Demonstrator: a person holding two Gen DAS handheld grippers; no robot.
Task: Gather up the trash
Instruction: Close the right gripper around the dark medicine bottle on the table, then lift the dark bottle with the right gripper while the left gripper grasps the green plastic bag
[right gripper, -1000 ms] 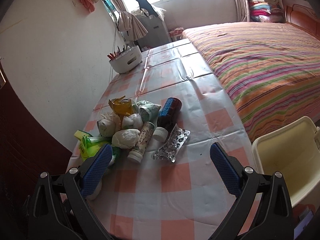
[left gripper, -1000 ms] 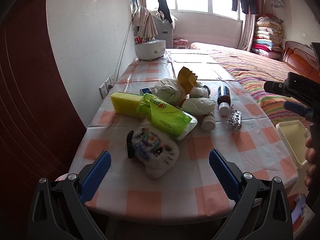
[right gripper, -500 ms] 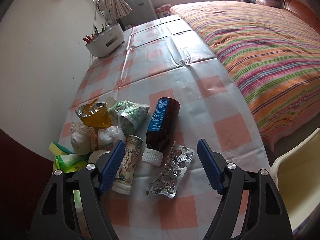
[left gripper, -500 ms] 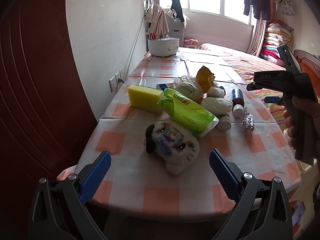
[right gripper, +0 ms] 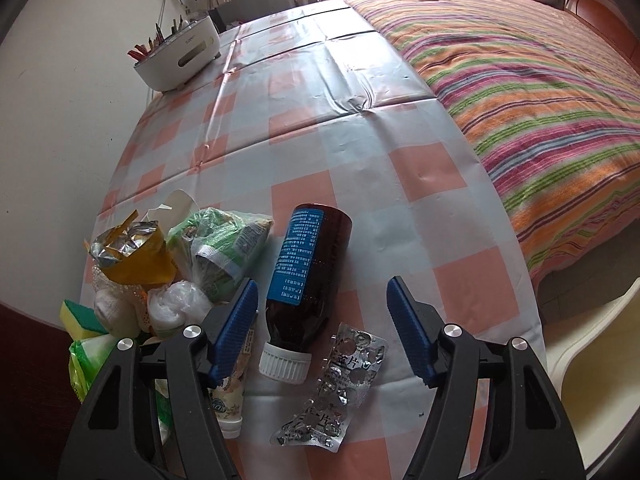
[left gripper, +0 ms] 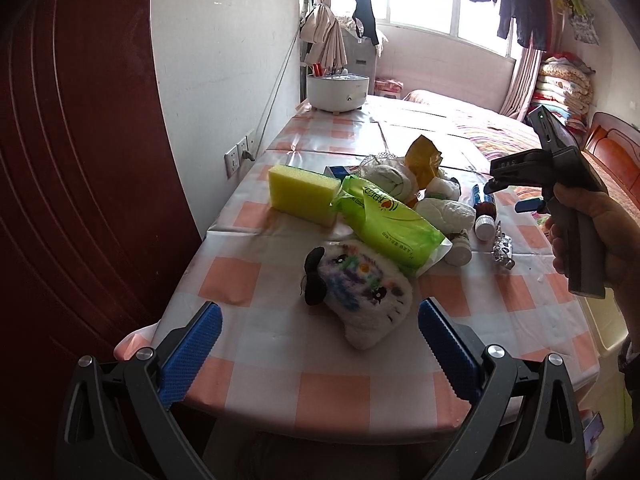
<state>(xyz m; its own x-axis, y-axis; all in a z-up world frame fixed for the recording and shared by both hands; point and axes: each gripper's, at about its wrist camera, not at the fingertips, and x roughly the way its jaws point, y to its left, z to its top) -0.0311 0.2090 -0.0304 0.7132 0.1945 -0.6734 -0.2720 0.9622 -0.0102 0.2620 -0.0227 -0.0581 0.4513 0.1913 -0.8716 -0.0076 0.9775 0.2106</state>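
Note:
A pile of trash lies on the checked tablecloth (right gripper: 360, 128). My right gripper (right gripper: 320, 300) hovers over a lying brown bottle (right gripper: 308, 272) with a blue label and white cap. Its jaws are closing, with the bottle and a silver blister pack (right gripper: 340, 392) between them, and the pads touch neither. To the left lie a small white tube (right gripper: 232, 396), a yellow foil wrapper (right gripper: 132, 256), a green wrapper (right gripper: 224, 248) and crumpled tissue (right gripper: 176, 304). My left gripper (left gripper: 318, 320) stands open near the table's front edge, before a soft toy (left gripper: 356, 284).
A green tissue pack (left gripper: 388, 224) and a yellow sponge (left gripper: 300, 194) lie behind the toy. A white pen holder (right gripper: 180, 56) stands at the far end by the wall. A striped bed (right gripper: 520, 60) runs along the right. A cream bin (right gripper: 592, 360) stands beside the table.
My right gripper has come forward and down over the bottle and blister pack, and its jaws have narrowed. The left gripper has shifted a little, still open.

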